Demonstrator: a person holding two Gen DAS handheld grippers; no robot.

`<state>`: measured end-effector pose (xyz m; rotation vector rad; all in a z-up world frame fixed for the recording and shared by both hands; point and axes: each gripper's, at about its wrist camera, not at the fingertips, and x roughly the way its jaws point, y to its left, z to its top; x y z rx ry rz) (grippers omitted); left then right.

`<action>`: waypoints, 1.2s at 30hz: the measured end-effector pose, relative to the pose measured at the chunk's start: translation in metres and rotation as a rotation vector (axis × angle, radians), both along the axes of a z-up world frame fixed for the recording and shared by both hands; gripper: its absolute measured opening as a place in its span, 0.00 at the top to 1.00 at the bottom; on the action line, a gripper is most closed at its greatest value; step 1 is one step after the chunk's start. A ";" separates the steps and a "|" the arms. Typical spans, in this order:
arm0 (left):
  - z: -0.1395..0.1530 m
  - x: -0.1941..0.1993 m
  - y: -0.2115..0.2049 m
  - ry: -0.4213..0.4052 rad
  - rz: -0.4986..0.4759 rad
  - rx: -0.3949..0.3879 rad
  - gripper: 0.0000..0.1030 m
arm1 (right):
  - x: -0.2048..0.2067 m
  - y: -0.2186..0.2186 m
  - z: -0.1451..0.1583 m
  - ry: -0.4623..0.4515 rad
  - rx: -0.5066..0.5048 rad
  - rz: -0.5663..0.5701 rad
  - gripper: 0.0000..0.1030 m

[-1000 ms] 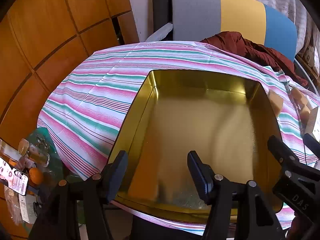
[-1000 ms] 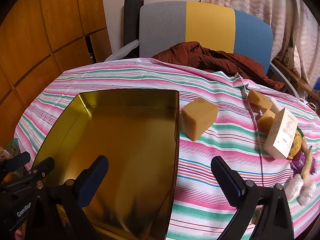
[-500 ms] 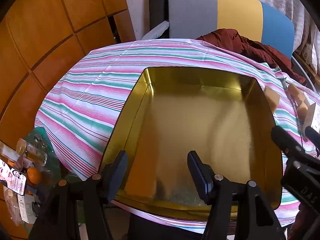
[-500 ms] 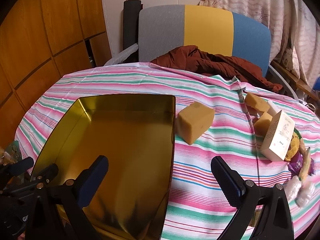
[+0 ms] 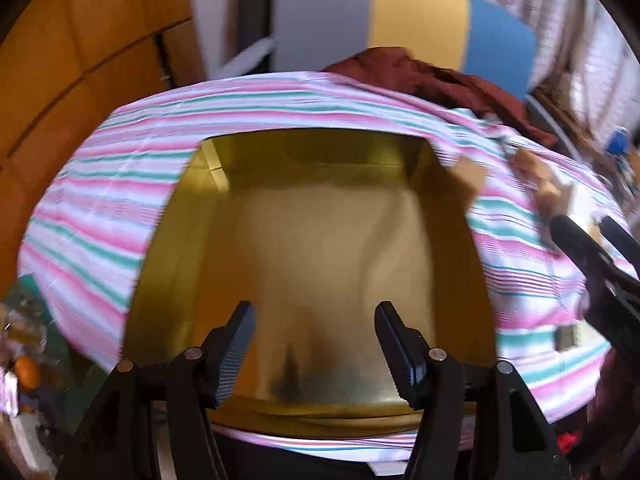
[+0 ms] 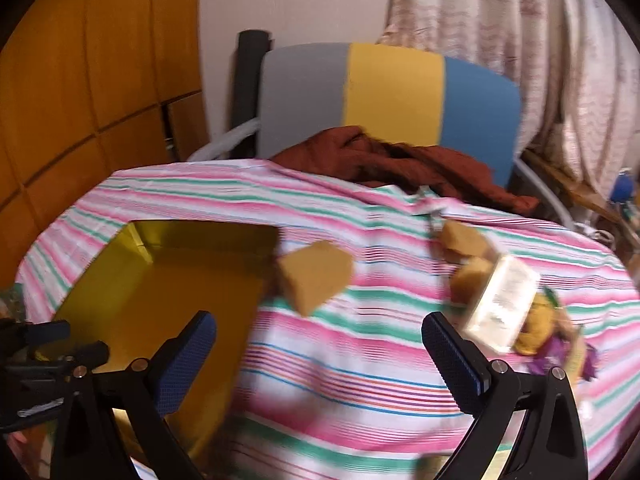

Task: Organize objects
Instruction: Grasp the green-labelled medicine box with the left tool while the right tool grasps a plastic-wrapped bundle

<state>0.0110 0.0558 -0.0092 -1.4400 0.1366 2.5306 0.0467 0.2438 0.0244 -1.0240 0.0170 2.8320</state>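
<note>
While gold tin (image 5: 320, 240) sits empty on striped tabletop (image 6: 360, 380), you are at reach step, nothing gathered yet. Tan block (image 6: 316, 280) lies just right of tin's rim; more blocks and white carton (image 6: 500, 304), blurred, likely further right of tin. Next: bring right hand-held gripper (image 6: 320, 360) over tan block, straddle it. Right jaws apart, empty, angled down. Left hand-held gripper (image 5: 312, 344) above tin's near edge, jaws apart, empty.
</note>
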 end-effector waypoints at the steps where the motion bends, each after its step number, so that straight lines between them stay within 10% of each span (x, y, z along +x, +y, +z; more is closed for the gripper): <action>1: 0.001 0.002 0.005 0.004 -0.030 0.017 0.39 | 0.005 0.008 0.002 0.014 0.012 -0.029 0.00; 14: 0.010 0.019 0.091 0.002 -0.349 0.047 0.39 | 0.077 0.143 -0.016 0.015 0.012 -0.393 0.00; 21: 0.004 0.032 0.140 -0.047 -0.521 0.065 0.39 | 0.135 0.232 -0.045 -0.003 -0.201 -0.639 0.01; 36: -0.019 0.045 0.215 -0.250 -0.769 0.299 0.38 | 0.137 0.267 -0.098 -0.090 -0.310 -0.657 0.52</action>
